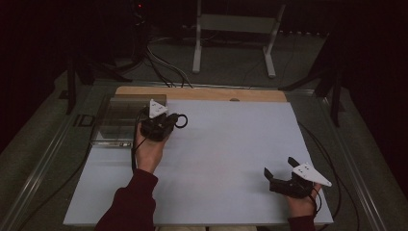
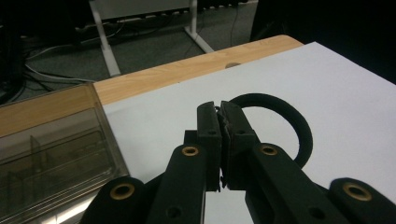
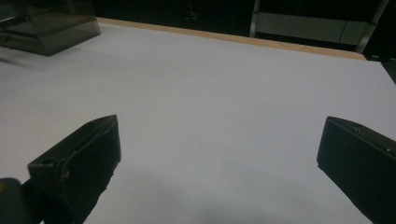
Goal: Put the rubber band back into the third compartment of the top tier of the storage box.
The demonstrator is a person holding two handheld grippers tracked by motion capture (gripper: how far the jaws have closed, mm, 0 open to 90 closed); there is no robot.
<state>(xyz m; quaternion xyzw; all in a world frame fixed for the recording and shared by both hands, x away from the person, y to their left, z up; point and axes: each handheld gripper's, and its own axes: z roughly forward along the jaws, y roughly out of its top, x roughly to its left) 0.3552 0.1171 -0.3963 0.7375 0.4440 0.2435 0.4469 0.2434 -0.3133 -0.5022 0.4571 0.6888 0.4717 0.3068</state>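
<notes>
A black ring [image 1: 182, 120] hangs from my left gripper [image 1: 172, 120], which is shut on it at the back left of the white table surface [image 1: 226, 154]. In the left gripper view the two jaws are pressed together on the ring's near edge, my left gripper [image 2: 219, 109] holding the ring [image 2: 261, 99] so its loop curves off to the right above the white surface. My right gripper [image 1: 279, 166] rests near the front right corner, open, with nothing between its jaws. The right gripper view shows my right gripper [image 3: 219, 140] spread wide over bare white surface.
A clear plastic box with dividers [image 1: 120, 118] stands at the table's back left corner, just left of my left gripper; the box [image 2: 46, 158] is close by. A wooden strip [image 1: 202, 94] runs along the far edge. A white metal frame [image 1: 235, 24] stands on the floor behind.
</notes>
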